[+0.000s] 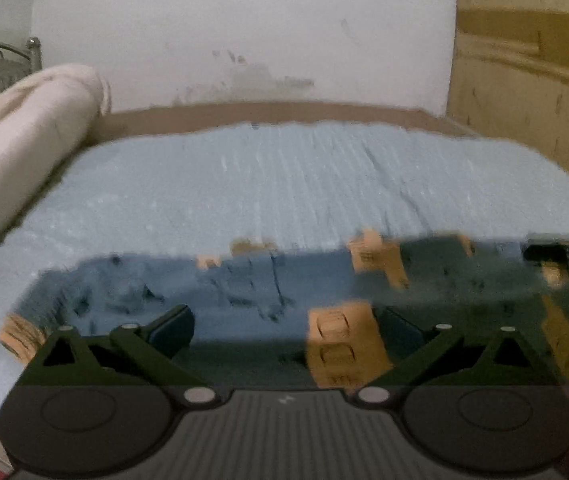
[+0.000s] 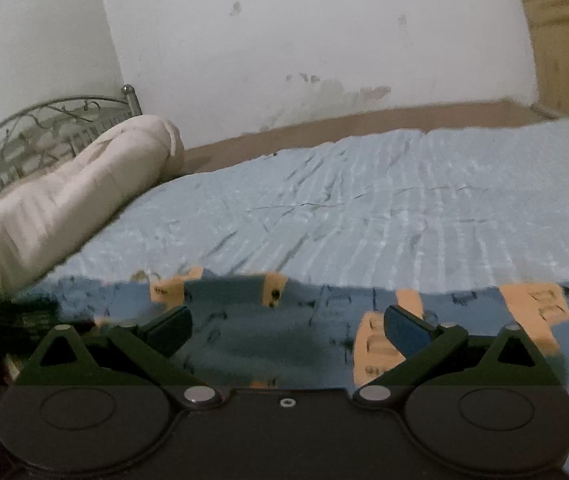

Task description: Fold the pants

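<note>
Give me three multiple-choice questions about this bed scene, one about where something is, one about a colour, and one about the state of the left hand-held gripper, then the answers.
1. Where does the rolled blanket lie?
A. along the left edge of the bed, by the metal headboard
B. on top of the pants
C. on the floor

2. What colour is the sheet?
A. red
B. light blue
C. black

3. How does the left hand-held gripper stand?
A. shut on the blanket
B. shut on the headboard
C. open, nothing pinched

Answers:
1 A, the cream roll runs beside the headboard in both views.
2 B, the sheet is pale blue under the darker blue pants.
3 C, its fingers stand wide apart over the pants, with no cloth pinched.
</note>
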Demonstrator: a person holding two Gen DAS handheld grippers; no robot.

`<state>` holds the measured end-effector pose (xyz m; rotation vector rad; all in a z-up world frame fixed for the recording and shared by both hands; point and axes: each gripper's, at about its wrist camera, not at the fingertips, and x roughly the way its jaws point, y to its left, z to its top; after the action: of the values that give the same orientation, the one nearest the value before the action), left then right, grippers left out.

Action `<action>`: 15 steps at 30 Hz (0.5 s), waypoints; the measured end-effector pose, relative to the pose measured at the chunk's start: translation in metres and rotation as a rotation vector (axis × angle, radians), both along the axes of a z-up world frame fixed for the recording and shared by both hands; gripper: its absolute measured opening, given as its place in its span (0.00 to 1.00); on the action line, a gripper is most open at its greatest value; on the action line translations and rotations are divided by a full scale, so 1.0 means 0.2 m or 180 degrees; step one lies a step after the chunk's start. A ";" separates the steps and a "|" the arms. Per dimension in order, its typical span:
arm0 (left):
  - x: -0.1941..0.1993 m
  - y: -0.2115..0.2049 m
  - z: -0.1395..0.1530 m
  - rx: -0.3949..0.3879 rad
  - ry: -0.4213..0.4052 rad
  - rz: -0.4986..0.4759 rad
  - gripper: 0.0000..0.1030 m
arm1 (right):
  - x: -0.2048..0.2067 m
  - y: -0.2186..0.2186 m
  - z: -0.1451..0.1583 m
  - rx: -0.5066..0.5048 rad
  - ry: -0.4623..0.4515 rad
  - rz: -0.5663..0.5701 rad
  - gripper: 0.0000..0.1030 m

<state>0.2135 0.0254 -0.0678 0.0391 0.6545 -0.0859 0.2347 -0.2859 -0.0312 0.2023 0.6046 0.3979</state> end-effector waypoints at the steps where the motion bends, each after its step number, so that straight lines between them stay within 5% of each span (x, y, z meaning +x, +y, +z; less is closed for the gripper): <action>1: 0.00 -0.01 -0.02 0.0041 0.0026 0.0006 0.98 | 0.05 0.01 0.01 0.0016 0.0041 0.0072 0.91; 10: -0.01 0.02 -0.06 -0.0067 0.0109 0.0004 0.99 | 0.48 0.35 0.04 -0.0120 0.0292 0.0985 0.52; 15: -0.02 0.01 -0.06 -0.0070 0.0104 0.0008 0.99 | 0.62 0.50 -0.02 -0.0244 0.0569 0.1317 0.48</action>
<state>0.2100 0.0281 -0.0799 0.0157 0.6861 -0.0913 0.3586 -0.1857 -0.0362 0.0371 0.8394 0.7603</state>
